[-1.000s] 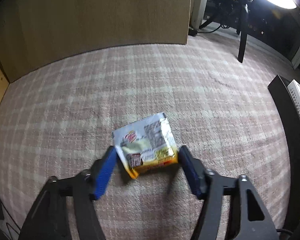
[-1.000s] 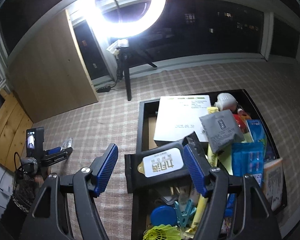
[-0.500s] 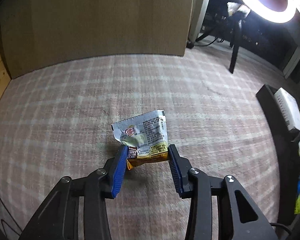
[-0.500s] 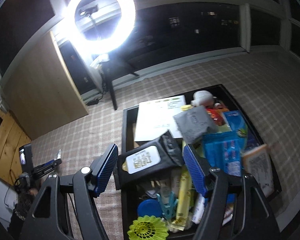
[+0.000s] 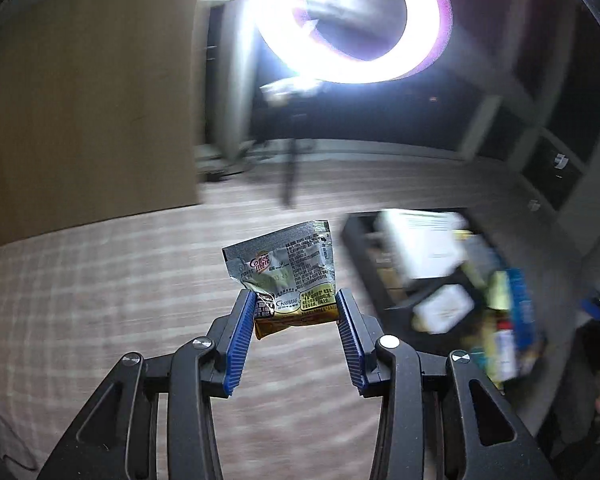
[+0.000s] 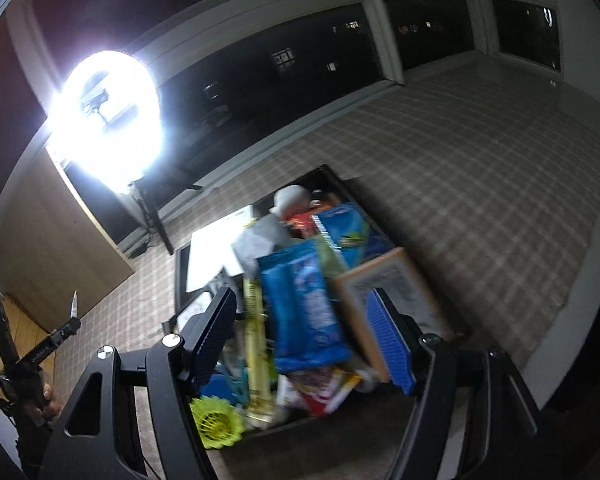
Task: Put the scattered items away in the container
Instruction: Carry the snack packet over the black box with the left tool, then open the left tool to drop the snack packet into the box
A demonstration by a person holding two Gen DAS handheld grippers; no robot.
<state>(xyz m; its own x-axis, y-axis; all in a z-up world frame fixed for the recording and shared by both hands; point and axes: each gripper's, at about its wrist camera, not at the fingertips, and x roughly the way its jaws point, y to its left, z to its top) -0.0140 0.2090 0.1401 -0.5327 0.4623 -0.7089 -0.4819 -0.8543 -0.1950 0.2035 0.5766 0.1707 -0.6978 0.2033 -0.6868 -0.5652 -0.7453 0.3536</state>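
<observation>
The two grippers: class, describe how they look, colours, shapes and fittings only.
Left gripper and right gripper match: black angular linkage frames with triangular cut-outs, round silver pivot screws, and flat ribbed blue pads on the fingers. No cables or sleeves show.

A Coffee-mate sachet [image 5: 287,276] sits between the left gripper [image 5: 296,320] jaws, above the carpet [image 5: 100,300]. The container [image 5: 364,264] lies to their right and ahead, a ring light [image 5: 352,20] beyond. Under the right gripper [image 6: 304,344] jaws the container [image 6: 180,264] is heaped: a snack bag [image 6: 304,312] between them, a shuttlecock [image 6: 216,422] below left.
</observation>
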